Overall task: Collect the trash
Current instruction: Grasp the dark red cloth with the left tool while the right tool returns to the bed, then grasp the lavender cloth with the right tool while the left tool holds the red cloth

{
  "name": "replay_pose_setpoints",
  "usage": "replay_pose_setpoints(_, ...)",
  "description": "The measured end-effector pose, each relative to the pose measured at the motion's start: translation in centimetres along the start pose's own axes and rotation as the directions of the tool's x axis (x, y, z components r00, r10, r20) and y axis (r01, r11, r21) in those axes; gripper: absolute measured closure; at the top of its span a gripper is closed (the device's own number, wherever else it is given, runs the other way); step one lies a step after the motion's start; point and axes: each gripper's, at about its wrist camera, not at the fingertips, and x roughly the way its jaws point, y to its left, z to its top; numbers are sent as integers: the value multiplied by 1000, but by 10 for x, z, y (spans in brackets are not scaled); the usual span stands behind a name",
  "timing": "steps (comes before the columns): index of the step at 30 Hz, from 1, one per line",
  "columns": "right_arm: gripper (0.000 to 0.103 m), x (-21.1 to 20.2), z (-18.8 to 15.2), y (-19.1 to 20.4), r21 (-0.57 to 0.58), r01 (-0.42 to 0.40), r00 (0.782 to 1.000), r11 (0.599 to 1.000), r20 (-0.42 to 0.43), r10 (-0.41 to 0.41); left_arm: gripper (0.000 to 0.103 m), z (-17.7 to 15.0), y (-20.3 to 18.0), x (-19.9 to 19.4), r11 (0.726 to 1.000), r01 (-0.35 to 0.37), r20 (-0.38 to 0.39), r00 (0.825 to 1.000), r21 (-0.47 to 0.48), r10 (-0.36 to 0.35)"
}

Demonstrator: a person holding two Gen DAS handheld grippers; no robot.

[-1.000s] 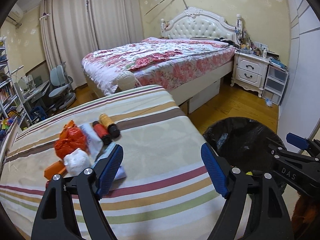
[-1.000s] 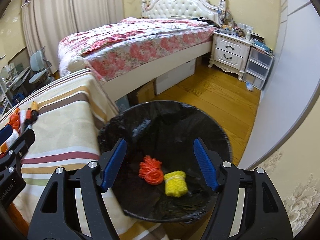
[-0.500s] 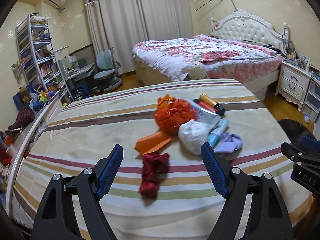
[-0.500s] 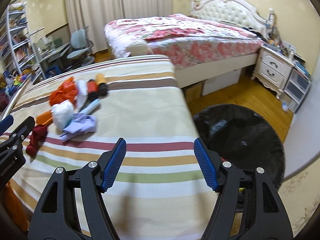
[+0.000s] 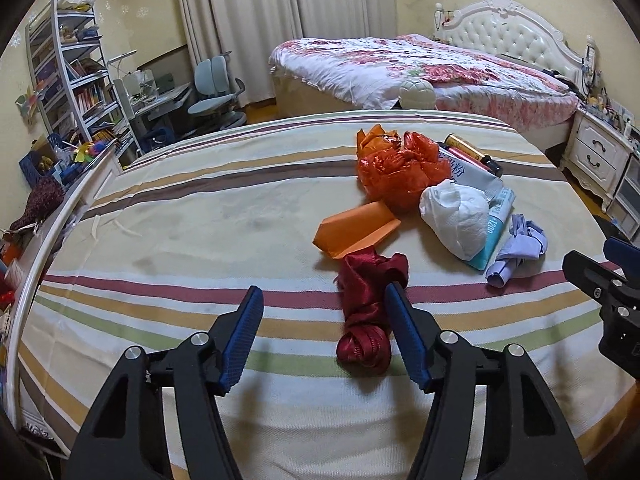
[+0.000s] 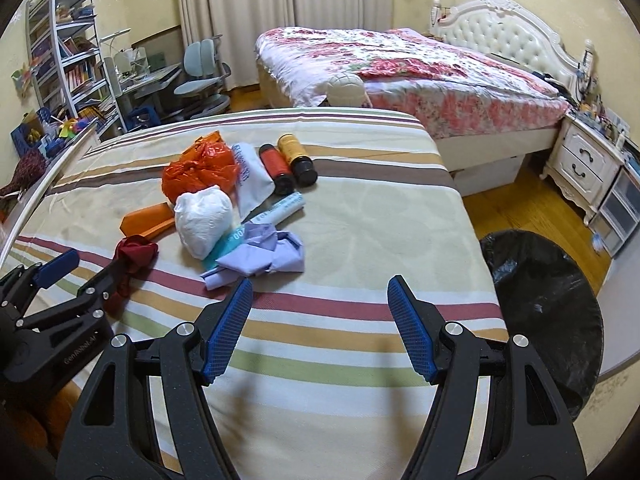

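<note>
The left gripper point(image 5: 322, 322) is closing its still-apart jaws around the red cloth point(image 5: 370, 308) on the bed point(image 5: 200, 208); the right gripper point(image 6: 320, 318) is hovering, jaws apart.

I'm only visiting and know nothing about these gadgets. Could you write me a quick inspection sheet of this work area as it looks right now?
Surface: striped bedcover, flat, trash heaped toward its far left.
Job's things: dark red cloth, orange paper, orange plastic bag, white wad, lilac cloth, two small bottles, a printed packet, a paper roll; black-lined bin on the floor to the right.
Clutter: nothing seen beyond the trash.
Grippers: left gripper closing, red cloth beside its right finger, not pinched; right gripper open, empty, near the lilac cloth.
Cables: nothing seen.
Surroundings: floral bed, nightstand, desk chair, bookshelf, curtains.
</note>
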Motion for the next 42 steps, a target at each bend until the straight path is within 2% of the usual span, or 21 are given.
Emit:
replay_pose_setpoints(5, 34, 4, 2, 9, -10, -10, 1000, 1000, -6, 10, 79, -1, -7, 0, 998, 57, 1, 998, 34, -57)
replay_pose_setpoints(7, 34, 4, 2, 12, -14, -14, 1000, 1000, -7, 14, 84, -4, -8, -3, 997, 58, 10, 998, 44, -58)
replay_pose_setpoints(11, 34, 9, 5, 23, -24, -26, 1000, 999, -11, 26, 84, -4, -2, -7, 998, 62, 15, 998, 24, -62)
replay_pose_setpoints(14, 34, 18, 9, 30, -28, -27, 999, 999, -23, 26, 84, -5, 6, -9, 998, 60, 16, 998, 4, -60)
replay_pose_setpoints(18, 34, 31, 11, 38, -44, 14, 999, 999, -43, -16, 84, -4, 13, -8, 999, 48, 13, 999, -11, -48)
replay_pose_setpoints(22, 28, 31, 9, 34, -47, 29, 998, 998, -55, -31, 84, -3, 17, -5, 999, 46, 11, 999, -21, -46)
replay_pose_setpoints(29, 27, 24, -2, 4, -32, 81, 993, 996, -81, -84, 84, -3, 20, -3, 998, 58, 11, 998, -40, -57)
replay_pose_setpoints(33, 27, 21, -5, -12, 11, 74, 993, 997, -88, -73, 82, -5, 23, -3, 997, 64, 9, 998, -52, -63)
replay_pose_setpoints(36, 27, 18, -3, -11, 14, 63, 995, 998, -76, -62, 70, -5, 24, -4, 996, 63, 12, 998, -58, -63)
replay_pose_setpoints(38, 27, 17, -1, -9, 15, 50, 996, 999, -68, -48, 57, -5, 25, -6, 996, 63, 20, 998, -63, -62)
replay_pose_setpoints(42, 27, 21, 3, 0, 2, 30, 998, 1000, -58, -30, 47, -4, 27, -8, 995, 63, 31, 998, -73, -61)
